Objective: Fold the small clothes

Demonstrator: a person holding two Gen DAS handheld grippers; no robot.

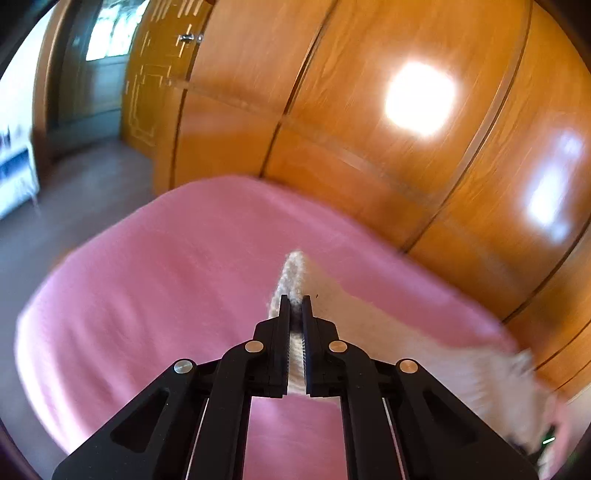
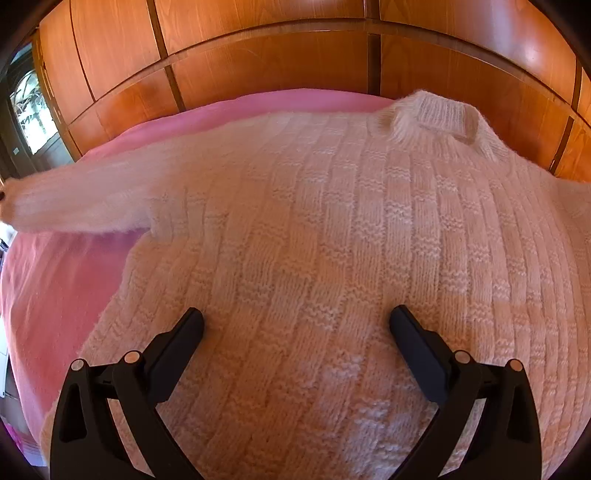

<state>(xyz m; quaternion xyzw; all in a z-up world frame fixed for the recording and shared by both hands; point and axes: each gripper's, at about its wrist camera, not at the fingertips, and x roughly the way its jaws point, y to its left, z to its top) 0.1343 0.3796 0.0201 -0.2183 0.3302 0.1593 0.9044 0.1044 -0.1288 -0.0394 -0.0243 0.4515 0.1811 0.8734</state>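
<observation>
A cream knitted sweater [image 2: 332, 229] lies spread on a pink blanket [image 2: 66, 280], its ribbed collar [image 2: 436, 114] at the far side. Its left sleeve [image 2: 81, 199] stretches out to the left edge of the right wrist view. In the left wrist view my left gripper [image 1: 295, 301] is shut on the sleeve cuff [image 1: 293, 273], which sticks up between the fingers; the rest of the sleeve [image 1: 424, 347] trails down to the right. My right gripper [image 2: 295, 317] hovers open and wide over the sweater's lower body, nothing between its fingers.
Glossy wooden wardrobe doors [image 1: 369, 110] stand close behind the pink blanket [image 1: 166, 277]. To the left is grey floor [image 1: 85, 192], a doorway with a window [image 1: 110, 33], and a white piece of furniture [image 1: 14, 173].
</observation>
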